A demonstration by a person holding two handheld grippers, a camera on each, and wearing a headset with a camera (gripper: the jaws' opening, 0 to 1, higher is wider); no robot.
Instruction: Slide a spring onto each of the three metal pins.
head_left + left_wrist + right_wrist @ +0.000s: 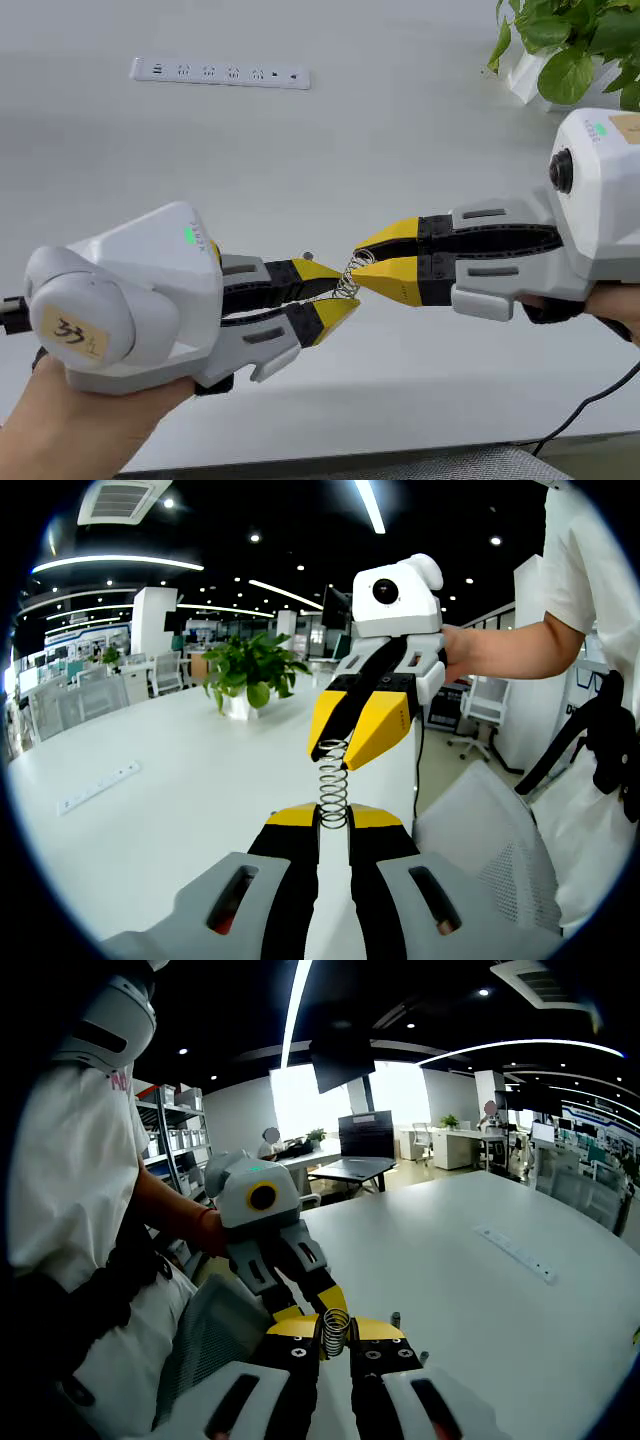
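Left gripper (338,291): jaws closed on one end of the spring (350,277).
Right gripper (362,258): jaws clamp its other end.
Table (300,160): below both.

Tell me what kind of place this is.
Most likely an open-plan office or lab: a long white table with a power strip, rows of desks and office chairs behind, a potted plant, and strip lights on a dark ceiling.

White shells, black jaws and yellow tips on the left gripper (338,292) and right gripper (362,262). A black cable (590,405) leaves the right one. The person wears a white short sleeve (575,550).
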